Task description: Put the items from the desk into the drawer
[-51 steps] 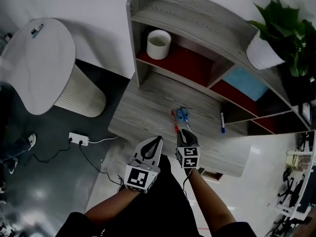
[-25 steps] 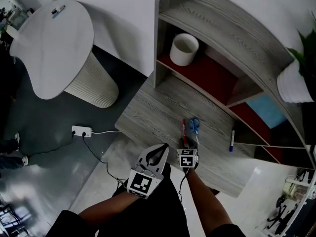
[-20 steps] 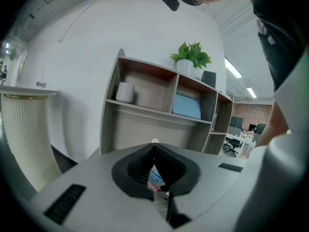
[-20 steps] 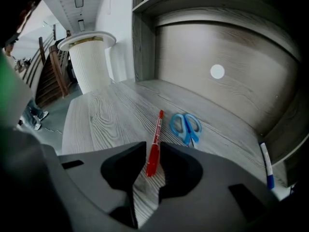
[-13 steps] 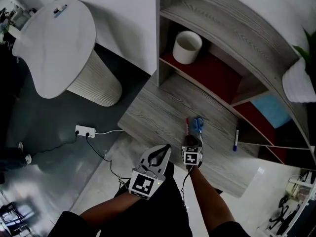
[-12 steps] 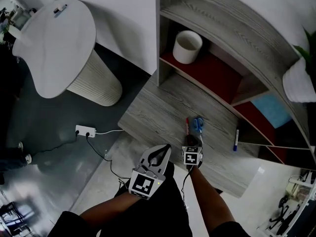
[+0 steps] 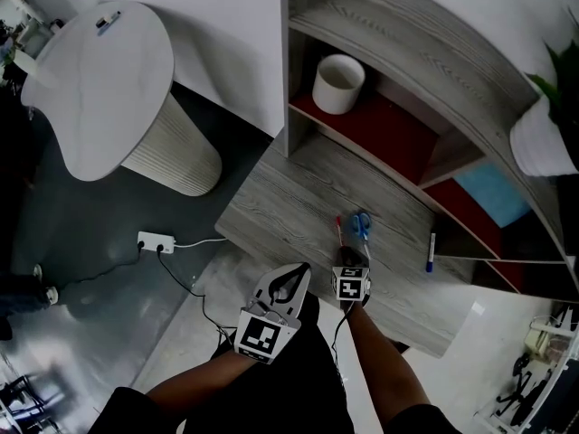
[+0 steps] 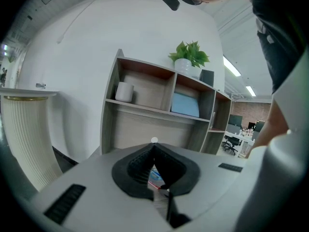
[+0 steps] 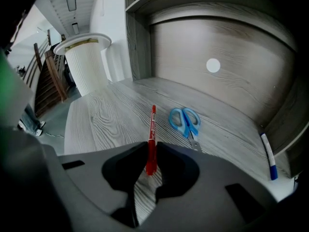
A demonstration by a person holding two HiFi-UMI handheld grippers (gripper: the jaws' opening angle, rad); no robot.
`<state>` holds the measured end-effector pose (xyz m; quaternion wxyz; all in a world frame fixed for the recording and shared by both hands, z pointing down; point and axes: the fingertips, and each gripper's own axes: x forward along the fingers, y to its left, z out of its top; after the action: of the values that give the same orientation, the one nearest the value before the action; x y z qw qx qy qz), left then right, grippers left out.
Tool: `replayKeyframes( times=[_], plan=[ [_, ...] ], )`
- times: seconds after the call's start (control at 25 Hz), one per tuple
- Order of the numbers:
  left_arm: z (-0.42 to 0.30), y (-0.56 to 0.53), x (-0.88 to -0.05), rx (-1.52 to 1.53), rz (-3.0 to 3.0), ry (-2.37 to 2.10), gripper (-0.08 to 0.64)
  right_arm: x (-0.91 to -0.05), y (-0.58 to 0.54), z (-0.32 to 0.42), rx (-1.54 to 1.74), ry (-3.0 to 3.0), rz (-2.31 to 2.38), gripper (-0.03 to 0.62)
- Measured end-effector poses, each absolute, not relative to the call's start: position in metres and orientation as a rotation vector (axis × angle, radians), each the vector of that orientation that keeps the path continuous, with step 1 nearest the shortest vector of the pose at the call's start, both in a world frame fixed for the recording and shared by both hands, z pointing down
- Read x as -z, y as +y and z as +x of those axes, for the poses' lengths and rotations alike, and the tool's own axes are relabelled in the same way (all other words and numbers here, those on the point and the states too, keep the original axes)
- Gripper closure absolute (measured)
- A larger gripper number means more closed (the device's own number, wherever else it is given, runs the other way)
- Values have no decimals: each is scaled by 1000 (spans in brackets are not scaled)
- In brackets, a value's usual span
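My right claw [image 9: 151, 149] has come forward over the surface [image 9: 104, 115] and now pinches the red pen [image 9: 153, 124], beside the blue scissors [image 9: 185, 122]; my left claw [image 8: 154, 151] is pressed together.

Head view dim and murky; gripper views brighter, fisheye-warped, dark at edges

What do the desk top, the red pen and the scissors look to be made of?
Desk top: wood or wood-look laminate, matt grey, with streaky grain lines. Red pen, between the right claw's jaws: probably plastic, smooth with a slight sheen. Scissors: blue handles likely plastic, glossy; blades look like bare metal, grey.
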<state>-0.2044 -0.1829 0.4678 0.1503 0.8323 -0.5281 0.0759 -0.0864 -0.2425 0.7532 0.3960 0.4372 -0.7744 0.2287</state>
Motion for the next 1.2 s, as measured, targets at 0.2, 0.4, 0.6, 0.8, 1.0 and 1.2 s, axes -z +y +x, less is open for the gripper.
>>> replayKeyframes(
  times=[0.2,0.4,0.6,0.8,1.0,1.2],
  plan=[
    [-208,-176,-461,-148,2383,-1497,557,-735,-229,-89,-556,-1988,1106,520],
    [-212,-161,-455,-149,2409,-1471,557,-712,-211,-92,-582,-2029,1142,520],
    [-209,-139,-450,-184,2474,-1415,557,-688,-195,-83,-599,-2025,1254,520],
    [-210,-113,-443,-158,2517,-1367,557,-666,-174,-75,-571,-2001,1336,520],
    [-212,-83,-443,-114,2520,-1323,557,-647,-148,-69,-552,-1993,1385,520],
    [-206,-60,-451,-124,2537,-1276,557,-622,-128,-62,-505,-2014,1421,520]
  ],
)
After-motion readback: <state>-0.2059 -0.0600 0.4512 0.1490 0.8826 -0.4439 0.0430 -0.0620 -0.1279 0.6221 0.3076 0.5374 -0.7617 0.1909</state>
